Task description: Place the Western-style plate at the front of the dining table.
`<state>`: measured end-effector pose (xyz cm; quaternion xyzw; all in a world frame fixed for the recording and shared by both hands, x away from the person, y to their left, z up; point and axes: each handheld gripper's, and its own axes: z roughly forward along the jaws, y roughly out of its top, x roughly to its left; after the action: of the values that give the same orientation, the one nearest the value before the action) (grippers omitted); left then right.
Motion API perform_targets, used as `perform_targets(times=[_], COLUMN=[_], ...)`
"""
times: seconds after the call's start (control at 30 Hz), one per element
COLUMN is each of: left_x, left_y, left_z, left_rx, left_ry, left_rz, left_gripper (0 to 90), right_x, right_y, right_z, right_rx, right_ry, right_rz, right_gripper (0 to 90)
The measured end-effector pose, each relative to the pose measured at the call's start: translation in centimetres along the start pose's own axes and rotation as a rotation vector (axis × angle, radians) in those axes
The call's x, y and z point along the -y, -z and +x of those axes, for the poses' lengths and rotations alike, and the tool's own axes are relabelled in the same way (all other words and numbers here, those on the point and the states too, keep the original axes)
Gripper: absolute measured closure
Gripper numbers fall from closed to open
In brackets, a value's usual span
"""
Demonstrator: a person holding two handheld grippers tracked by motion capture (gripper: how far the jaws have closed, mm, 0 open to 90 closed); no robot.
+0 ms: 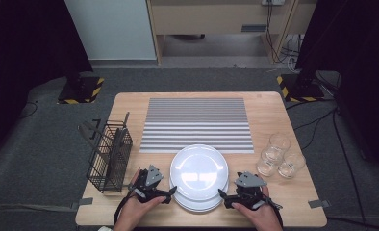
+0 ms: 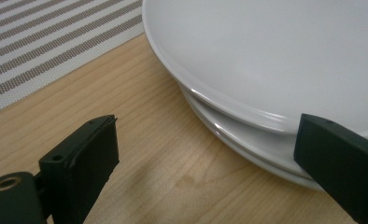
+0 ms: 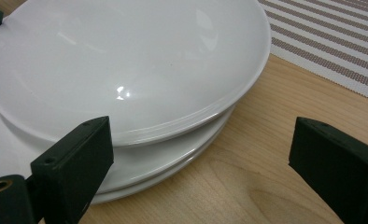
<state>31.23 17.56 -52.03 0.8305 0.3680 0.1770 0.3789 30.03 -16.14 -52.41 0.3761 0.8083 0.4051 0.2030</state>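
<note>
- Three round white ceramic plates [image 1: 199, 175] sit in one stack at the near middle of the pale wooden table [image 1: 274, 115]; the rims count out as three in both gripper views [image 3: 140, 126], with the top plate slid a little off-centre over the two beneath it.
- Two grippers flank that stack. The black left gripper [image 1: 167, 192] is at the stack's left edge, jaws spread wide and gripping nothing; in the left gripper view [image 2: 205, 163] one jaw stands over bare wood and the other right at the plate rims.
- The black right gripper [image 1: 224, 196] mirrors it at the stack's right edge, jaws also wide apart and empty; in the right gripper view [image 3: 201, 158] one jaw overlaps the rims, the other hangs over the tabletop.
- One grey-and-white striped rectangular placemat [image 1: 197, 124] lies beyond the plates, its near edge tucked just under or against the stack's far rim.
- Three clear drinking glasses [image 1: 278, 156] cluster near the table's right side, well apart from the plates.
- One black wire cutlery basket [image 1: 109, 156] stands at the left edge, with a dark utensil [image 1: 115, 144] leaning inside; I cannot tell if it holds more than that one.
</note>
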Motion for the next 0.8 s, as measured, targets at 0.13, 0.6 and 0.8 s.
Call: perform_targets(times=[0.13,0.6,0.8], left_x=[-0.01,-0.07,-0.10], left_y=[0.00,-0.16,-0.22], left_z=[-0.08,0.03,-0.08], left_rx=[0.001,0.009,0.015], left_ry=[0.007,0.015,0.009], left_rz=[0.007,0.016,0.021], left_gripper=[5.8,5.8,5.8], right_x=[0.03,-0.17,-0.26], right_y=[-0.05,-0.37,-0.53], right_z=[0.10,0.08,0.05], right_rx=[-0.009,0.006,0.017], right_ry=[0.004,0.006,0.003], right_rz=[0.006,0.001,-0.002], right_gripper=[6.1,5.3,5.3])
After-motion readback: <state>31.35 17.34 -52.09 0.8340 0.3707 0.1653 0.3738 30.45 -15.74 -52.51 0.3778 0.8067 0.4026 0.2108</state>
